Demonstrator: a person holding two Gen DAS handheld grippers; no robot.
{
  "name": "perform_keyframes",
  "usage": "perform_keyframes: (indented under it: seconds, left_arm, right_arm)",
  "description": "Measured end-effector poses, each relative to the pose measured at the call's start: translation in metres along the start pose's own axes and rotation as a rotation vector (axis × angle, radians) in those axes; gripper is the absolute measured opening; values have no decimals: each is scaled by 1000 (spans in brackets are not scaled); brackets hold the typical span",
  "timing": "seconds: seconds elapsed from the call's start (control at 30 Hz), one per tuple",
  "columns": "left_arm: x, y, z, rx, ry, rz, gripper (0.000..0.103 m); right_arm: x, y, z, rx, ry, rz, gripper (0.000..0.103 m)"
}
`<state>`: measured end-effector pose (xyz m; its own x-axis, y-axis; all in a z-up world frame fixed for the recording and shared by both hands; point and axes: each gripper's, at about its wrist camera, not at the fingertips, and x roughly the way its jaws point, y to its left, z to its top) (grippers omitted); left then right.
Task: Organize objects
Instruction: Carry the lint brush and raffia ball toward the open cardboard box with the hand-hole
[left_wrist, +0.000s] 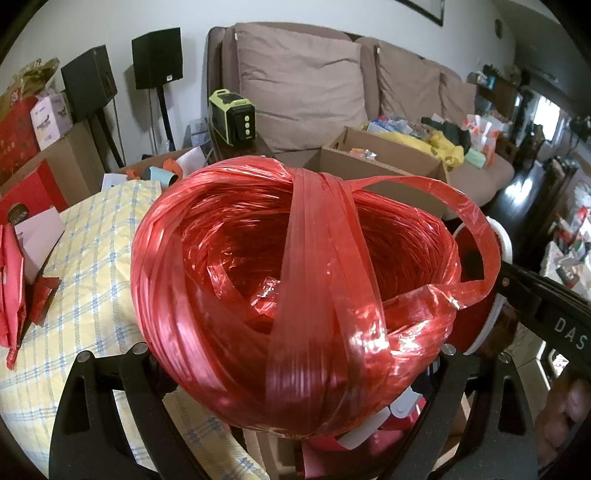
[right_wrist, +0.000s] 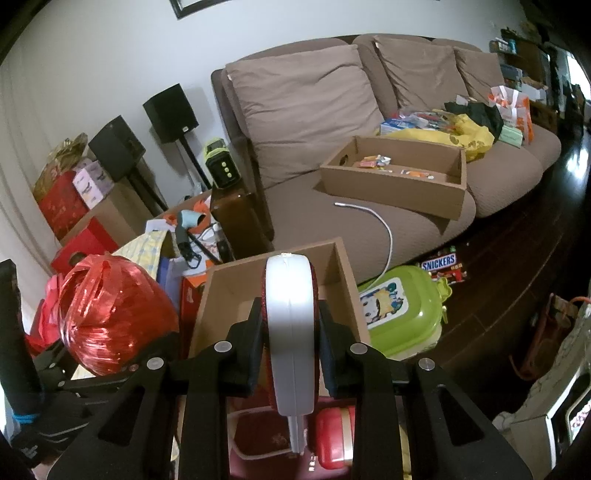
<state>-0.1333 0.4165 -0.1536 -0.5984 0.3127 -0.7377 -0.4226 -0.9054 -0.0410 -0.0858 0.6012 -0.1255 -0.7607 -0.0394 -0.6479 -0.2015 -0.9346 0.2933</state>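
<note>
Ribbon spool (right_wrist: 291, 332), white-rimmed with red ribbon wound on it, is clamped edge-on in the right tongs (right_wrist: 290, 354); both pads press its flat sides. It hangs just above the open cardboard box (right_wrist: 240, 291), over the near edge of that box. The box interior looks empty from this view.

Red raffia ball (left_wrist: 295, 295) sits gripped in the left tongs (left_wrist: 295, 369), jaws spread wide around its lower half; contact at the pads is hidden by the ball, but it is carried clear of the yellow checked cloth (left_wrist: 92, 258) to the left of the box. A loose strand loops off toward the spool side. In the right wrist view the ball (right_wrist: 114, 317) hangs just left of the box.

Step in hand, as judged: both items lifted and poised for sorting into the box.

Next move calls for: lowering the spool past the box wall before letting go, keeping it upright or laying it flat so it does not roll. The ball is bulky; the loose strand could snag on the spool, so place one at a time.

Green lidded container (right_wrist: 399, 314) lies on the floor right of the box.
</note>
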Motion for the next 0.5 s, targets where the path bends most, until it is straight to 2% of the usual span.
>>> perform_keyframes:
  seconds: [0.5]
  left_arm:
    - [18, 2, -6, -18, 35, -3, 93]
  right_arm:
    - [7, 6, -3, -17, 28, -5, 26]
